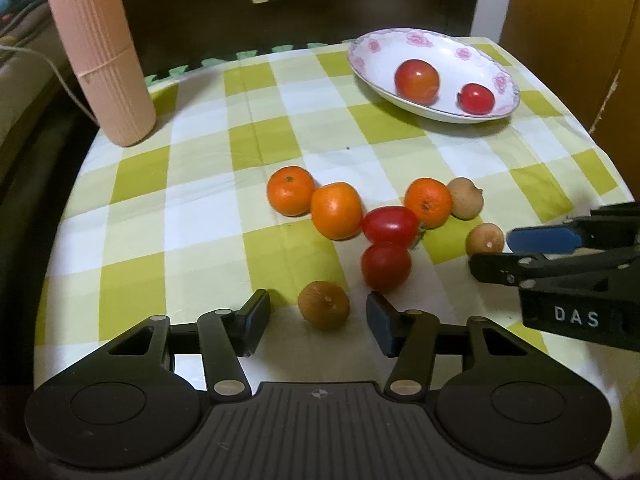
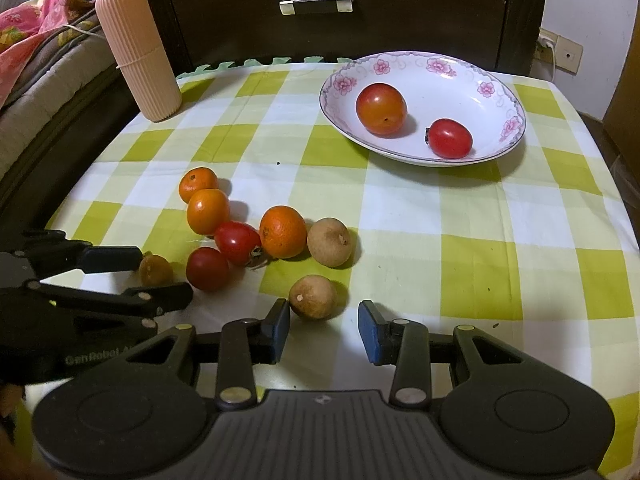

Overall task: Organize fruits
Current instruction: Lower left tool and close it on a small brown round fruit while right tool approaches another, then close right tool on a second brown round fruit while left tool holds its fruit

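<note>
Two hand-held grippers work over a surface (image 2: 460,216) covered in green-and-white check cloth. The left hand-held gripper (image 1: 318,314) stands wide, a brown longan (image 1: 324,305) lying between its fingers but touched by neither. The right hand-held gripper (image 2: 324,326) is also wide; a second brown longan (image 2: 313,297) sits just beside its left finger, not gripped. At 12 o'clock from that longan in the right wrist view lies a loose cluster: three small oranges (image 2: 283,231), two red tomatoes (image 2: 237,242) and a third longan (image 2: 329,242). At 1 o'clock, well apart from the cluster, a floral-rimmed plate (image 2: 492,92) holds a large tomato (image 2: 381,109) and a small tomato (image 2: 450,138). A ribbed pink cylinder (image 2: 138,52) stands upright at 10 o'clock.
</note>
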